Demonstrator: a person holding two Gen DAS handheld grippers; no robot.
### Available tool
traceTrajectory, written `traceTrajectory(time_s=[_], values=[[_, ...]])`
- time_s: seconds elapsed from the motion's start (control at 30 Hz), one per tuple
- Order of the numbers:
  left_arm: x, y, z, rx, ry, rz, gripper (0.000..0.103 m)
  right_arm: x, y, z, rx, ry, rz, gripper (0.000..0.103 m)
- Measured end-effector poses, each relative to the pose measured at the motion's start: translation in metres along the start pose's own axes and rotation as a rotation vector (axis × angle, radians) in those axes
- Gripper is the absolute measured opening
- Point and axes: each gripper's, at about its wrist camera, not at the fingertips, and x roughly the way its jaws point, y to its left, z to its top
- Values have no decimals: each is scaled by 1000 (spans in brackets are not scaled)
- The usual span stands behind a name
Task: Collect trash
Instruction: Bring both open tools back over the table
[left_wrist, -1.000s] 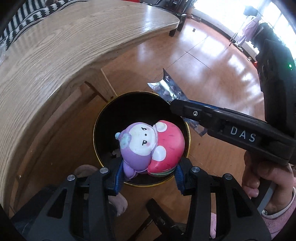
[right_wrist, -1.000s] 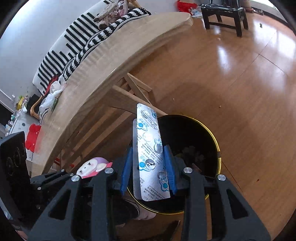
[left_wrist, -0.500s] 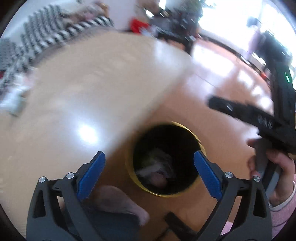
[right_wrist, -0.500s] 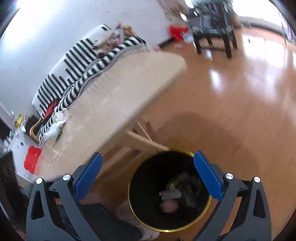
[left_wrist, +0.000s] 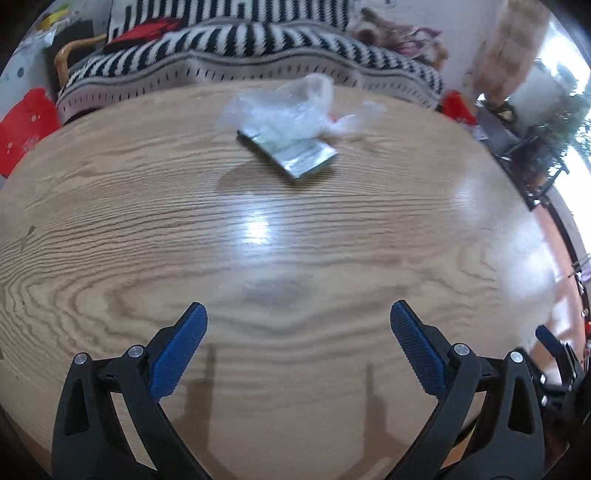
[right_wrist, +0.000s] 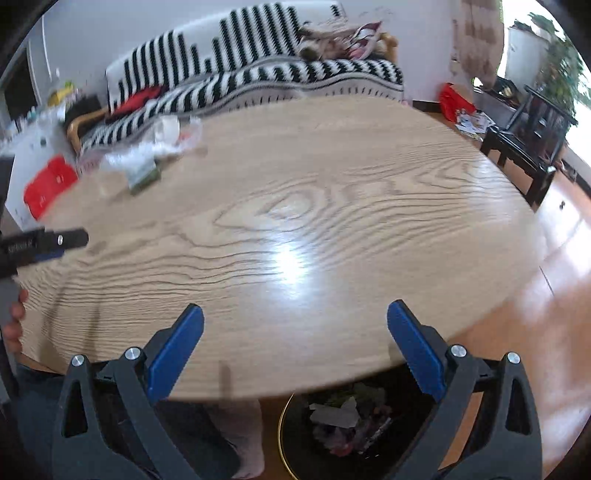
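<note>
Table (left_wrist: 110, 229) surface bare from near edge to far side. Trash left on it: 1 plastic bag (left_wrist: 291, 107), 1 foil packet (left_wrist: 291, 151) touching it. Left gripper (left_wrist: 299, 332) & right gripper (right_wrist: 295, 332): jaws spread wide, nothing between. 1 bin (right_wrist: 286, 439), part-full, below table's near edge.

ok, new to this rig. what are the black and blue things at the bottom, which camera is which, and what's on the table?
No robot here: a person holds a pair of tongs in each hand, with a fisheye camera on each looking along its fingers. One picture is from the left tongs, the other from the right tongs. Both are open and hold nothing. On the wooden table lie a crumpled clear plastic bag and a small flat packet. Below the table edge, the right view shows a black bin with trash inside.
</note>
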Motion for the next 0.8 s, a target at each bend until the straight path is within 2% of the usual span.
traceTrajectory(time_s=[0.07,0.2,0.33,0.4,0.6,0.67,0.8], values=[[13,0,20,-15,3,18,96,12,8,2,-21,15,0,96],[33,-28,61,-26,-20,52,96,25,20,3,-100,27,-8,96],[52,-46,99,-9,-54,141,96,35,20,12,-150,42,-7,96],[71,-48,117,-18,-35,171,96,38,14,17,-151,46,-14,96],[102,-34,135,-46,9,184,96,50,0,33,-144,50,-10,97],[104,-23,133,-35,-1,204,96,56,3,39,-153,51,-3,97],[98,1,130,-33,-6,198,97,73,15,59,-188,62,23,96]])
